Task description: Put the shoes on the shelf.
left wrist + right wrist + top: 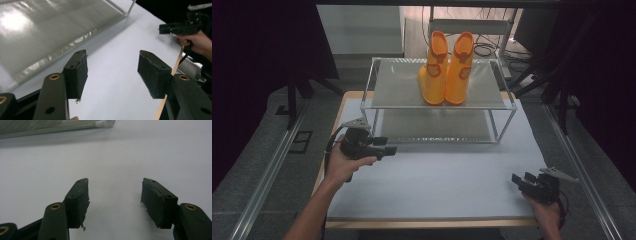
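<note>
item: boots [446, 70], orange pair, standing side by side on rack [384, 106] top shelf, well apart from both grippers. left gripper [388, 146] hovering near rack, jaws wide, empty. right gripper [523, 180] resting low, jaws wide, empty. advice: approaching one boot shaft level, jaws kept wide, gripping rim squarely.

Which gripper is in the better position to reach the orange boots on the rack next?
Probably the left. The left gripper is open and close to the rack where the orange boots stand. The right gripper, also open, sits near the table's front edge.
</note>
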